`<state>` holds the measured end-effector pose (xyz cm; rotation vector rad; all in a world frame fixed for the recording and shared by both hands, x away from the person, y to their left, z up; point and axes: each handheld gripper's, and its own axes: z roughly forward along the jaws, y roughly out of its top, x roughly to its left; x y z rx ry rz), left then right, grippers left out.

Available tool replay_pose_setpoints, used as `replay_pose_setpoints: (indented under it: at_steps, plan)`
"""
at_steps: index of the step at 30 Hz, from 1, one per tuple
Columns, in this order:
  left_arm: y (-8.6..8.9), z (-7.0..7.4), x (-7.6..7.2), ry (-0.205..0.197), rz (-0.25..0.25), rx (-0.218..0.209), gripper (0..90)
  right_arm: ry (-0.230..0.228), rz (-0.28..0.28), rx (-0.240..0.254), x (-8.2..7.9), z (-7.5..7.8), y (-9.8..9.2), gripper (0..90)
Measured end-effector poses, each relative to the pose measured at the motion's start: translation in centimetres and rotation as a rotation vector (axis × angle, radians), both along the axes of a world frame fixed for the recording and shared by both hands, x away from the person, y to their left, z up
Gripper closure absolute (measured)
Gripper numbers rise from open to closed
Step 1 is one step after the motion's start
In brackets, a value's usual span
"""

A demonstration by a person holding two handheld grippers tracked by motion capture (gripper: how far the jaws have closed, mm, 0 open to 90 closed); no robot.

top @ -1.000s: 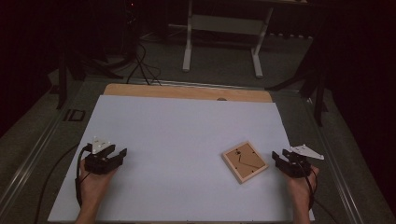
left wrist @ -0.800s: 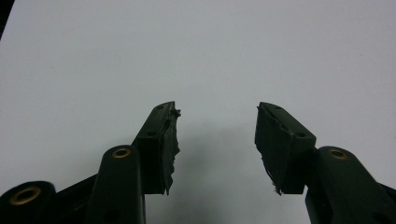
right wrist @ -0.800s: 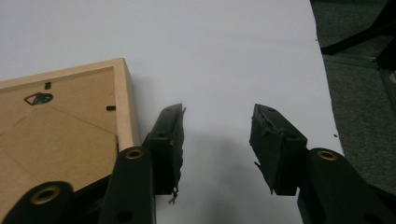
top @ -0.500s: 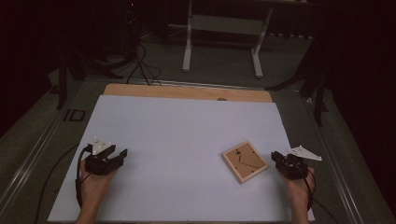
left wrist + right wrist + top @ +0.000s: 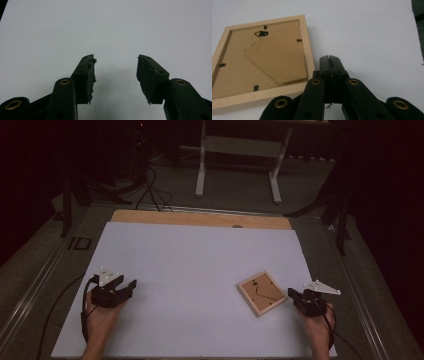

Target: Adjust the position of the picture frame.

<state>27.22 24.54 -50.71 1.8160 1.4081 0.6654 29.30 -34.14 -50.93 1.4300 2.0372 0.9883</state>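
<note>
The left gripper (image 5: 116, 75) rests on the counter (image 5: 200, 255), jaws wide. The right gripper (image 5: 329, 58), jaws pressed together on nothing, sits just beside the face-down picture frame (image 5: 262, 60).

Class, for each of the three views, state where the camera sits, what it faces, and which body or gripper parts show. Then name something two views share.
High view: above the person's side, facing forward and down on the white table; forearms, left gripper, right gripper.
Left gripper view: rides the left gripper, jaws apart over bare table.
Right gripper view: rides the right gripper, jaws together beside the picture frame.
Shared: high and right gripper views show the frame, back up.
</note>
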Motion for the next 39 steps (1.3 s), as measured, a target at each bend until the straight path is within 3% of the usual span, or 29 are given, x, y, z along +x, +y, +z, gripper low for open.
replay_pose_setpoints:
  at_steps: [8, 16, 26, 39]
  plan:
    - [0.0, 0.1, -0.1, -0.006, 0.003, -0.003, 48.5, 0.04, -0.017, -0.002, -0.1, -0.5, 0.0, 89.8]
    - [-0.1, 0.1, -0.1, -0.006, -0.002, 0.0, 48.4, 0.049, -0.017, -0.004, -0.2, -0.5, 0.2, 89.9]
    - [-0.1, 0.1, -0.1, -0.007, -0.002, -0.001, 48.4, 0.063, 0.025, -0.044, -0.4, -0.7, 1.9, 89.8]
    - [-0.4, 0.2, -0.2, -0.012, -0.016, -0.001, 48.4, 0.071, 0.103, -0.06, -1.2, -0.7, 4.3, 89.8]
